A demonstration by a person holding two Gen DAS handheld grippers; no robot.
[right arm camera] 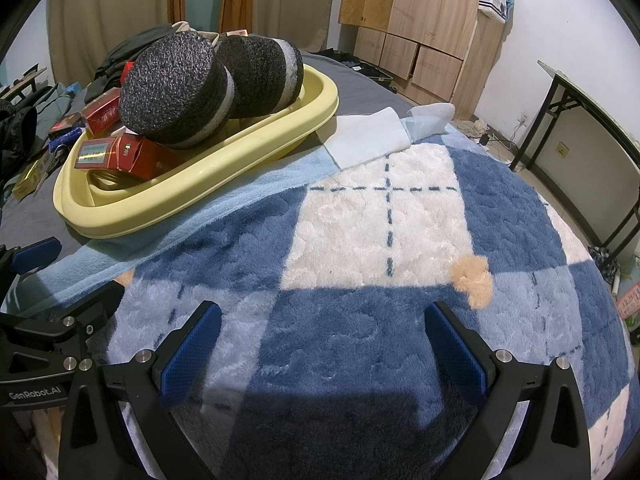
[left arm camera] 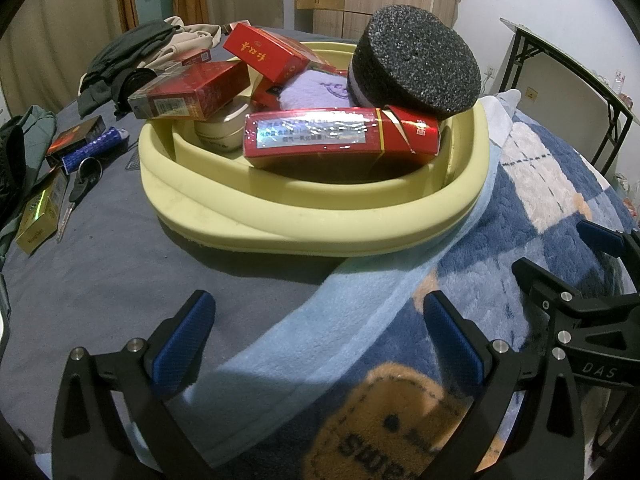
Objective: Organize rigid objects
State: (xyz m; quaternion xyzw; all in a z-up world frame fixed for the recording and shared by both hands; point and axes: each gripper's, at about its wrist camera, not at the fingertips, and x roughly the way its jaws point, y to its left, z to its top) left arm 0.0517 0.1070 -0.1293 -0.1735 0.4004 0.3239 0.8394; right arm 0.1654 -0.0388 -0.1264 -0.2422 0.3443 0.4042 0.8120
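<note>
A yellow basin [left arm camera: 280, 224] sits on the bed and holds several red boxes [left arm camera: 340, 138], a black foam disc [left arm camera: 420, 68], a cream jar [left arm camera: 220, 136] and a purple cloth [left arm camera: 316, 90]. The right wrist view shows the basin [right arm camera: 168, 196] with two black foam discs [right arm camera: 172, 88]. My left gripper [left arm camera: 320, 336] is open and empty, just in front of the basin. My right gripper [right arm camera: 322, 344] is open and empty over the blue checked blanket [right arm camera: 360, 320], to the right of the basin; it also shows in the left wrist view [left arm camera: 560, 248].
Left of the basin on the grey sheet lie a dark box [left arm camera: 76, 140], a blue cylinder [left arm camera: 94, 150], keys [left arm camera: 82, 184] and a gold box [left arm camera: 40, 216]. Clothes [left arm camera: 132, 56] are piled behind. A light blue towel [left arm camera: 320, 320] runs under the basin. A folding table [right arm camera: 592, 152] stands right.
</note>
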